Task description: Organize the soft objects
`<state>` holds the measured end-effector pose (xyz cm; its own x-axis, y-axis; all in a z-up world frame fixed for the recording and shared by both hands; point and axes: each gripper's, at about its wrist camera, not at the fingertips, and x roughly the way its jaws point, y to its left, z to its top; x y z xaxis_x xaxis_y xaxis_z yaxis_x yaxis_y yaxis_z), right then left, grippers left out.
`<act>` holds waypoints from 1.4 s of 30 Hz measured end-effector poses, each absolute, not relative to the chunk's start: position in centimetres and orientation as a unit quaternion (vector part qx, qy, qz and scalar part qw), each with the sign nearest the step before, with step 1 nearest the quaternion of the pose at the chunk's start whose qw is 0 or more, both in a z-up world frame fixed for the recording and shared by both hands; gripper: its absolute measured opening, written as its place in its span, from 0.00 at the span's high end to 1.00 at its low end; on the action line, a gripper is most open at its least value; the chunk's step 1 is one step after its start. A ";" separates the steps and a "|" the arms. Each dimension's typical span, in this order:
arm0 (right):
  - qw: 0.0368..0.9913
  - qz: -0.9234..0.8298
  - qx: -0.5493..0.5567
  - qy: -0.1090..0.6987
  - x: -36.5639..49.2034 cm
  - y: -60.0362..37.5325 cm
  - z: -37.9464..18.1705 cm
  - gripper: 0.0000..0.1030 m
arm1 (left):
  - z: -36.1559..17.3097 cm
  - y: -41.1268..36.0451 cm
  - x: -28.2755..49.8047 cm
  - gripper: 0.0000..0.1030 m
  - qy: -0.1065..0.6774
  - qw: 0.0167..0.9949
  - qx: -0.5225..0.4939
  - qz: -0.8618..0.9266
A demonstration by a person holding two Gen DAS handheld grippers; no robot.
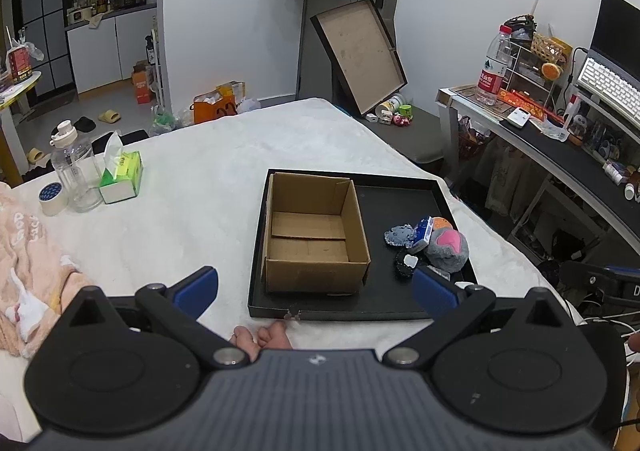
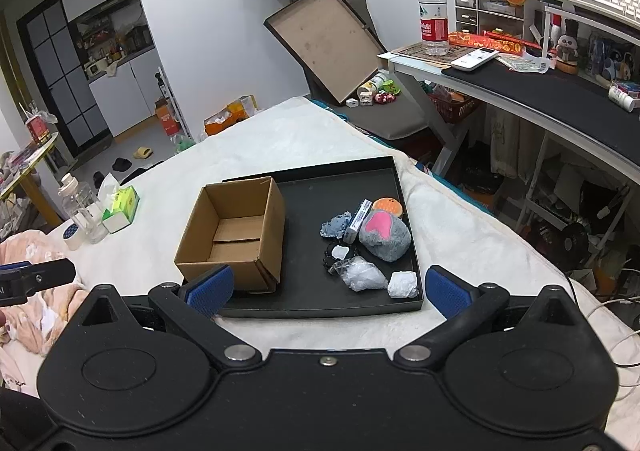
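Above tray, both grippers wide, empty.

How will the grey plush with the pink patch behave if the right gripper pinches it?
The grey plush looks fuzzy and rounded, so it will probably squash between the fingers rather than resist. It seems light for its bulk. Its pile should grip the pads, so slipping looks unlikely. Neighbours touching it in the black tray may shift.

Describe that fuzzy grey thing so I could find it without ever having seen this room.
Start at the white-covered bed, where a shallow black tray holds an open, empty cardboard box on its left. The grey plush toy lies in the pile right of that box. It is the biggest item there, and the only furry one with a bright pink patch on top.
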<state>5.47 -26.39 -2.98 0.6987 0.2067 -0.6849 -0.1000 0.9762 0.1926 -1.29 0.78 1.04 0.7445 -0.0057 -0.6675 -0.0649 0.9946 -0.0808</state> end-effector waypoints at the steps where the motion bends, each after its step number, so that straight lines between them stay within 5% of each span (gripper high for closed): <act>1: 0.919 0.083 0.071 0.379 5.5 -26.4 -3.0 0.00 | 1.0 0.8 -1.3 0.00 0.357 0.933 -0.050 0.015; 42: 0.919 0.084 0.067 0.379 7.3 -27.3 -3.4 0.00 | 1.1 0.1 1.2 0.00 0.363 0.931 -0.036 0.008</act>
<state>7.26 -27.29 -3.41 0.6982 0.2049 -0.6859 -0.1033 0.9770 0.1867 1.15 0.15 1.14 0.7359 -0.0114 -0.6770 -0.0402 0.9974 -0.0605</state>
